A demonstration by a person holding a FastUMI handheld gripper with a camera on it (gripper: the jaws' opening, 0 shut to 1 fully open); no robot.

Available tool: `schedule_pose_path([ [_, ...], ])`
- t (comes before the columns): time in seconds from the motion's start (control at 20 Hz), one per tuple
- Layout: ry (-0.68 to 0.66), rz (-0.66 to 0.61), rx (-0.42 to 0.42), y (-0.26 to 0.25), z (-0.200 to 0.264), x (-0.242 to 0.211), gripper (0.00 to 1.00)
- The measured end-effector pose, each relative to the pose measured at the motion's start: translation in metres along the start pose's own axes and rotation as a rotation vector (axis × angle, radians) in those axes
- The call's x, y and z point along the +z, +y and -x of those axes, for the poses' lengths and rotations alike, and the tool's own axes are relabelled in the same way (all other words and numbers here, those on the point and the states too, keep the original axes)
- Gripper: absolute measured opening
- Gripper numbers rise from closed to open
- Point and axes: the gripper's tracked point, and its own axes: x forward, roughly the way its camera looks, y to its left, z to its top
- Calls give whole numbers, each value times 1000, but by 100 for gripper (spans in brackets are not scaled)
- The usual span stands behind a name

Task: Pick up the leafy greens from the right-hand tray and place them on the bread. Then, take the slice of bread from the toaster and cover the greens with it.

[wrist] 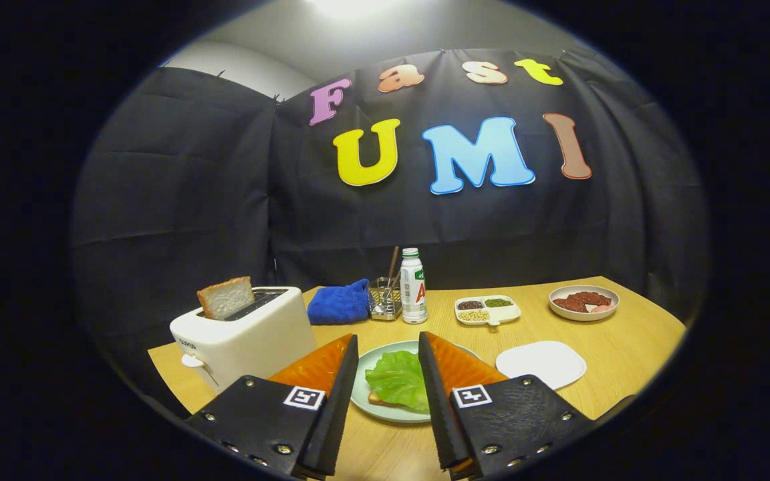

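Leafy greens (pixel 398 379), crinkled, lie on bread (pixel 379 399) at lower centre; gripper (pixel 388 347) jaws wide, empty; toaster (pixel 244 334) holds slice (pixel 226 296).

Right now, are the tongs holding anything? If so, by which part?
Nothing is held. The tongs are open, with the lettuce lying on the bread on the plate below the gap, untouched. The toast sits in the toaster.
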Motion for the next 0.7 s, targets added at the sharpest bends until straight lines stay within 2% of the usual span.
schedule_pose_path([
  [0.1,-1,6,4,13,-3,7,55],
  [0.15,1,10,15,23,-5,9,45],
  [0.7,-23,77,156,140,-12,25,40],
])
